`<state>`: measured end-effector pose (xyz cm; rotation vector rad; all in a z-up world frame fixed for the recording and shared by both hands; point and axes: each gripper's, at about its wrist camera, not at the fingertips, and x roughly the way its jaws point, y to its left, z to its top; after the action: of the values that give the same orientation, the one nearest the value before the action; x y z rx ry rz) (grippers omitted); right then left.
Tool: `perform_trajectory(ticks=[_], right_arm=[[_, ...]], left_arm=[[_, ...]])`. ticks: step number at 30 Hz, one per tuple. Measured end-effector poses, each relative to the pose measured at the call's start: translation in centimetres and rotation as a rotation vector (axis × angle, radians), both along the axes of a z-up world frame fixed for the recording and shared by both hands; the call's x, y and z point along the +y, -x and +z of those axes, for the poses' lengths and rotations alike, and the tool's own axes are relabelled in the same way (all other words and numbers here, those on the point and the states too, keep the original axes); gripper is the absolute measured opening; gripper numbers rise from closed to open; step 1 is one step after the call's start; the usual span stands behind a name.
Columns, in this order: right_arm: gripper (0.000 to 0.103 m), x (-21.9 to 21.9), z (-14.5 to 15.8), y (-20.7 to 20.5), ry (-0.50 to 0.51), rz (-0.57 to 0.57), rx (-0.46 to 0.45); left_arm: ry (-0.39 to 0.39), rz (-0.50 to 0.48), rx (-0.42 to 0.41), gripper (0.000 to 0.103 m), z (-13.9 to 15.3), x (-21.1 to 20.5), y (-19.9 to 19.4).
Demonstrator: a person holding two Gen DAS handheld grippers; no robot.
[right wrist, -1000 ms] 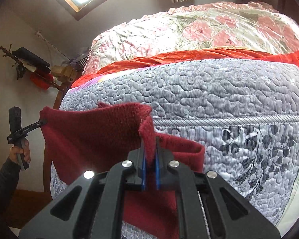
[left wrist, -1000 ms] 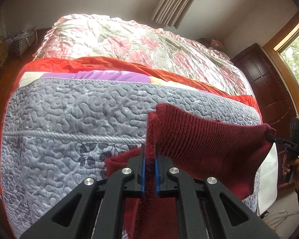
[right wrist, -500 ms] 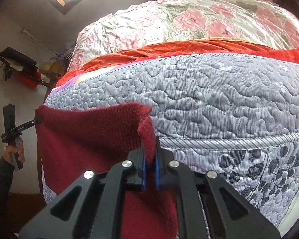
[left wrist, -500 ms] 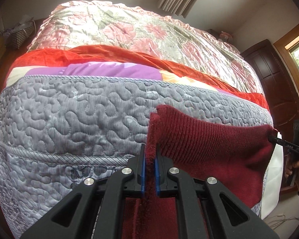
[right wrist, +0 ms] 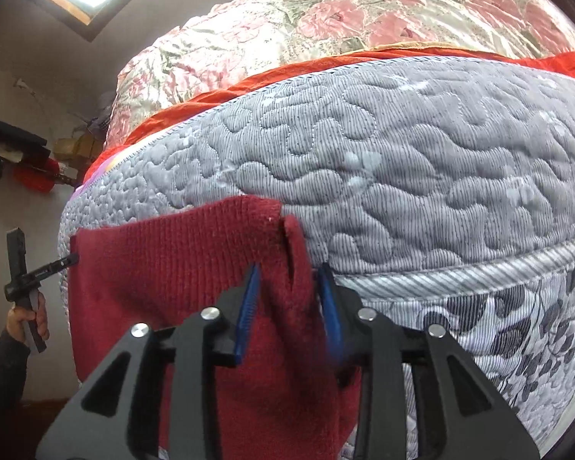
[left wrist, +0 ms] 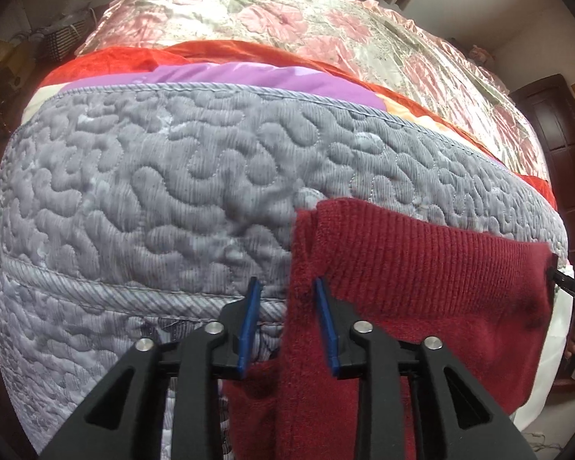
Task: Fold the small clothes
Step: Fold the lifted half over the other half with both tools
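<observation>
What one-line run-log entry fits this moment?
step: release | left gripper: open | right gripper: open | red knit garment: draped over grey quilted mattress edge | fold: not done

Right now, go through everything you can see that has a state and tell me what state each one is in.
Left tongs: open, pads apart around the cloth edge.
Right tongs: open, cloth corner loose between the pads.
Red knit garment: top edge stretched across the mattress edge, rest hanging down the side.
Grey quilted mattress: bare on its near part.
Floral bedspread: spread over the far part, wrinkled.
</observation>
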<state>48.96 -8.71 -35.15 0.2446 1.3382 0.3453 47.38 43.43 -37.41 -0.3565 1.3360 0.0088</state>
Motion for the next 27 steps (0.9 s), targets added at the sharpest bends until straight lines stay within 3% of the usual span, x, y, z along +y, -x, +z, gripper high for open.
perform_trajectory(ticks=[1, 5, 11, 15, 16, 17, 18, 19, 20, 24, 27], right_arm=[[0.042, -0.5, 0.6, 0.6, -0.024, -0.019, -0.012], [0.042, -2.6, 2.3, 5.1, -0.085, -0.054, -0.015], [0.044, -5.5, 0.6, 11.2, -0.092, -0.104, 0.063], [0.044, -5.2, 0.2, 12.2, -0.103, -0.094, 0.073], [0.044, -5.0, 0.1, 12.2, -0.095, -0.091, 0.077], [0.042, -4.8, 0.0, 12.1, -0.095, -0.086, 0.081], [0.035, -4.5, -0.2, 11.9, -0.087, -0.078, 0.086], [0.012, -4.3, -0.2, 11.8, -0.059, -0.071, 0.083], [0.006, -4.2, -0.3, 11.8, -0.027, -0.067, 0.076], [0.006, -5.2, -1.7, 11.7, -0.007, -0.106, 0.116], [0.017, -5.3, -1.6, 11.9, -0.067, -0.112, 0.132]], left_arm=[[-0.006, 0.011, -0.021, 0.038, 0.7, 0.3, 0.7], [0.028, 0.038, -0.096, 0.041, 3.8, 0.6, 5.5], [-0.04, -0.029, -0.011, 0.042, 1.7, -2.2, 11.1], [-0.037, -0.038, 0.007, 0.04, 0.6, -3.0, 11.9], [-0.039, -0.037, 0.011, 0.035, 0.5, -3.1, 11.9], [-0.043, -0.034, 0.014, 0.027, 0.4, -3.1, 11.8], [-0.05, -0.033, 0.023, 0.01, 0.4, -3.0, 11.7], [-0.054, -0.028, 0.032, 0.009, 0.3, -2.9, 11.5], [-0.06, -0.021, 0.036, 0.008, 0.4, -2.8, 11.4], [-0.074, -0.006, 0.051, 0.008, 0.1, -2.4, 11.3], [-0.01, 0.04, 0.022, 0.011, 0.6, -1.7, 11.9]])
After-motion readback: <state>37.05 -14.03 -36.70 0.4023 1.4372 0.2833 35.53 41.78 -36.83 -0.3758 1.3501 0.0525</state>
